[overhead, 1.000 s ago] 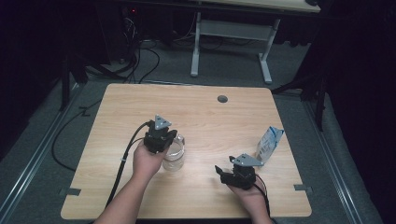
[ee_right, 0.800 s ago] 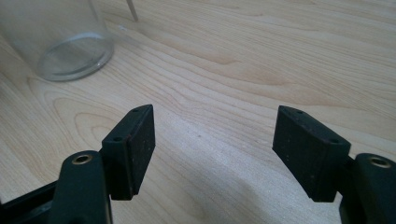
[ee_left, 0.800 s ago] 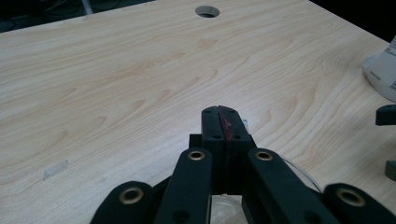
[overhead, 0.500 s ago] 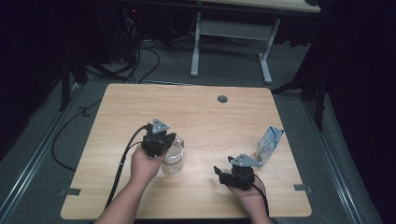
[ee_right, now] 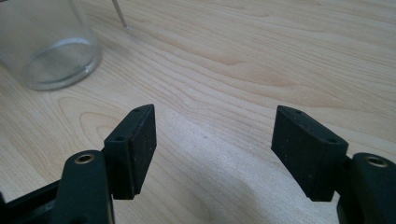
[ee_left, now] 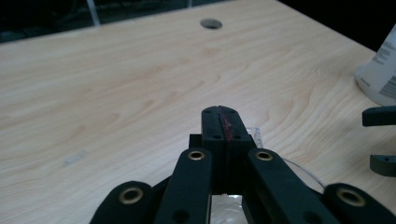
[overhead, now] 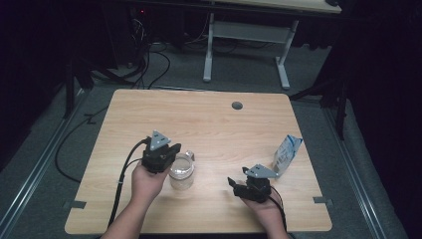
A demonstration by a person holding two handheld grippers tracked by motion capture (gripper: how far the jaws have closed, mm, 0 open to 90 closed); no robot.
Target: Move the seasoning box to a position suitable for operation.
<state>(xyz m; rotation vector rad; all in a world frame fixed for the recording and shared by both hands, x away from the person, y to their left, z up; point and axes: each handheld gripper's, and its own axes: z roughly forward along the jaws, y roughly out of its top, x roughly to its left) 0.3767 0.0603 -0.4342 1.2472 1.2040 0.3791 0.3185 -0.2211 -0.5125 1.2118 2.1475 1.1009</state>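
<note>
left gripper (overhead: 169,153) pressed together, nothing pinched, tips over rim of glass jar (overhead: 181,172) at table's (overhead: 209,124) front centre. right gripper (overhead: 233,182) spread wide, held low, aimed left toward jar, well apart.
</note>
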